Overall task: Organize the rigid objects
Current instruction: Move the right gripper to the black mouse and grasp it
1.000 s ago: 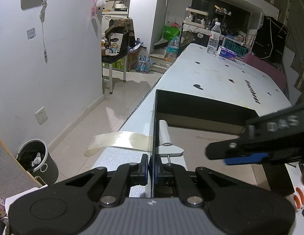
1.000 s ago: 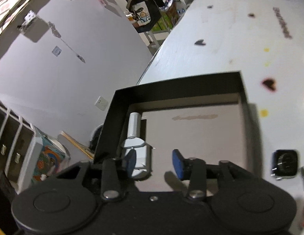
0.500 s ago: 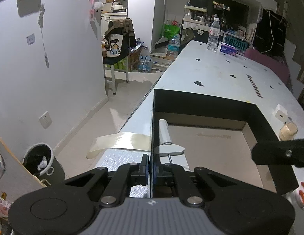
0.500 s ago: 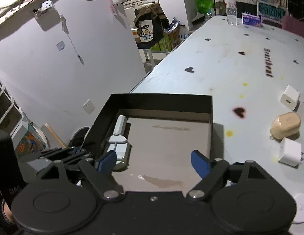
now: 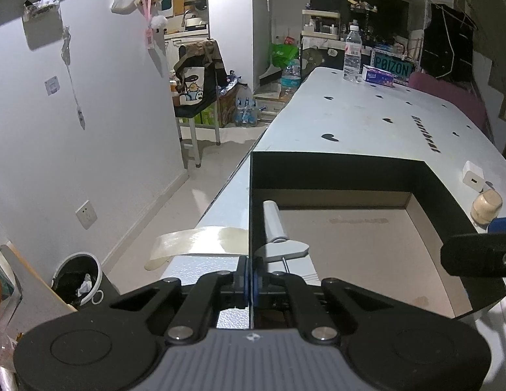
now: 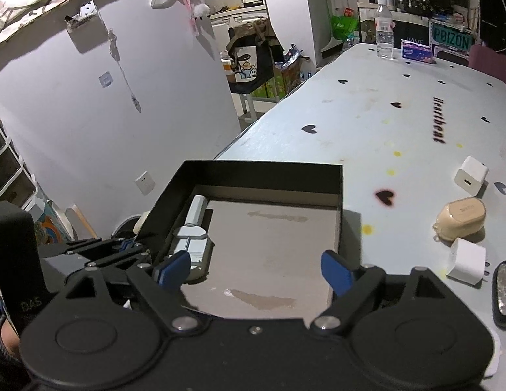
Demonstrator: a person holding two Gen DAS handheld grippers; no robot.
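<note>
1. The left tongs (image 5: 251, 285) are closed on the thin left wall of the black box (image 5: 337, 171), with one blue pad on either side of that wall.
2. The right tongs (image 6: 254, 268) stand wide apart with nothing between the blue pads; their jaws have just been opening. They hover over the near part of the box floor.
3. Just ahead of the left tongs, inside the box and against its left wall, lies a white razor-like tool (image 5: 275, 228), its handle pointing away. In the right wrist view the same tool (image 6: 192, 231) sits just beyond the left pad of the right tongs, not touched by it.
4. To the right of the right tongs, outside the box on the counter (image 6: 367, 104), rest a white charger cube (image 6: 470, 176), a beige earbud case (image 6: 460, 218) nearer, and a second white charger (image 6: 466, 260) nearest.
5. At the right edge, beside that nearest charger, lies a dark oval object (image 6: 504, 290), only partly in view.
6. Far ahead of both tongs, at the far end of the counter, a water bottle (image 6: 384, 31) stands upright beside a small tissue pack (image 6: 416, 51).
</note>
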